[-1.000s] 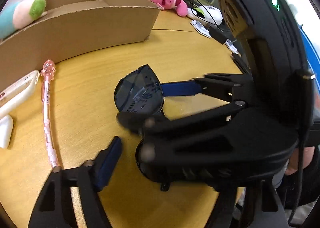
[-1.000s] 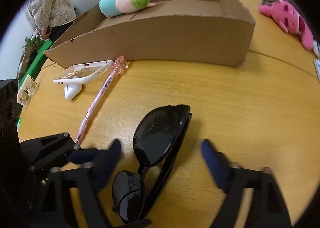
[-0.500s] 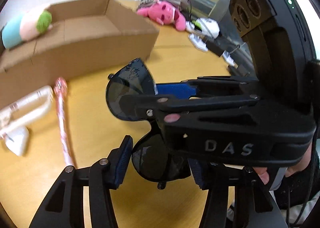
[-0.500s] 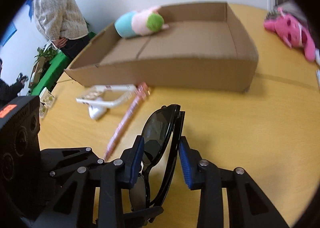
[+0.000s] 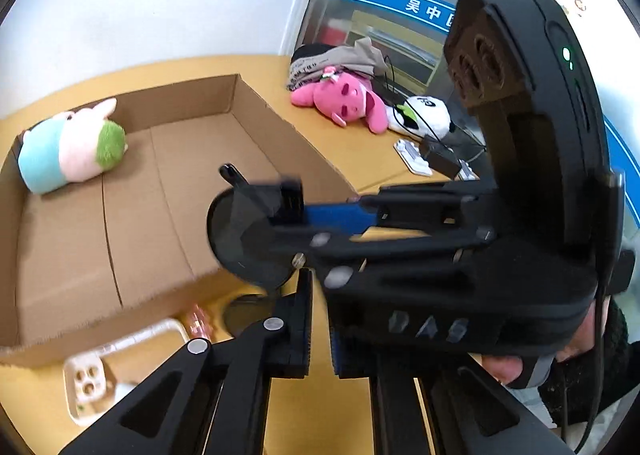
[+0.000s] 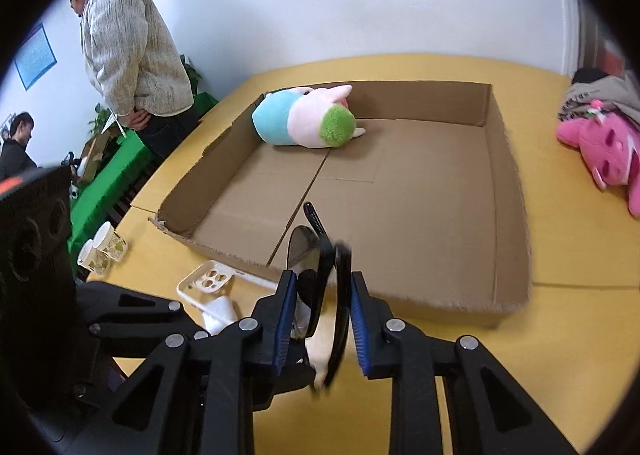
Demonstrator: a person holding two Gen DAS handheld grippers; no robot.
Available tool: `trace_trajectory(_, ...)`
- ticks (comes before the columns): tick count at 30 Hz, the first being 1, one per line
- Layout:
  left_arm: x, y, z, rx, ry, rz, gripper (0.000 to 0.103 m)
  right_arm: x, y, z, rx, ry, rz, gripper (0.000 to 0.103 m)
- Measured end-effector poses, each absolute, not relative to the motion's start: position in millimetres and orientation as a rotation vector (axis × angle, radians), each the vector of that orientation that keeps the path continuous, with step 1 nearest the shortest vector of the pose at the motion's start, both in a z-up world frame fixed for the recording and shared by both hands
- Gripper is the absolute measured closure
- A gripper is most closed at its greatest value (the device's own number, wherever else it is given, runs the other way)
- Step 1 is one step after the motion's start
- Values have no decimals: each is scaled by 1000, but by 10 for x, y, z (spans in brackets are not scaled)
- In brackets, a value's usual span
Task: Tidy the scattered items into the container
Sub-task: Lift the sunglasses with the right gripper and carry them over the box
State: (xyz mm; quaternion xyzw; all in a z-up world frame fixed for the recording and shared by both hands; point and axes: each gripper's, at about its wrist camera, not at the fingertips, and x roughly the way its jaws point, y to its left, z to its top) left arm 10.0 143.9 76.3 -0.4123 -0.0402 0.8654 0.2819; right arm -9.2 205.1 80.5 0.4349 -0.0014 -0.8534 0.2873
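My right gripper is shut on black sunglasses and holds them raised at the near wall of the open cardboard box. In the left wrist view the right gripper and the sunglasses hang over the box's near right corner. My left gripper is nearly shut and empty, low over the table. A pastel plush lies in the box's far left corner. A white phone case and a white earbud case lie on the table before the box.
A pink plush and a grey cloth lie at the table's right. A panda plush and cables lie beyond. Small cups stand at the table's left edge. A person stands past the table at left.
My right gripper closed on the sunglasses, lifted them off the table and carried them up to the box. My left gripper narrowed from open to nearly shut and rose with it.
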Motion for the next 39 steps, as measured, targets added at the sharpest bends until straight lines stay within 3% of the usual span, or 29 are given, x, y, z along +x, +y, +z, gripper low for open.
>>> trace_trajectory(9,-45,1201,668,-1126,-151,2349,97,-252,2056,739,1160,-47,-2251,80)
trace_trajectory(11,-65,1171,597,-1135,-139,2373,89,-264,2086,772,1145,-55,-2242,80)
trace_trajectory(13,-83,1128,527,-1133,-115,2409,61,-267,2120,810,1135,-62,-2235,80)
trace_trajectory(14,-91,1103,506,-1124,-115,2417,54,-265,2138,832,1130,-65,-2231,80)
trace_trajectory(16,-94,1028,488,-1102,-134,2432,31,-246,2172,874,1120,-61,-2227,80)
trace_trajectory(21,-66,992,497,-1024,-128,2406,18,-155,2313,993,1107,-85,-2196,80)
trace_trajectory(26,26,1249,425,-1013,-68,2284,18,-54,2393,1109,1084,-122,-2157,80)
trace_trajectory(27,38,1284,411,-1021,-65,2272,23,-40,2412,1124,1081,-127,-2158,80)
trace_trajectory(28,42,1313,396,-1035,-65,2267,37,-33,2430,1131,1081,-137,-2157,80)
trace_trajectory(29,36,1332,382,-1052,-66,2261,44,-27,2456,1137,1083,-149,-2157,80)
trace_trajectory(39,-131,1302,591,-1093,-126,2281,44,-224,2492,1239,1065,-236,-2168,81)
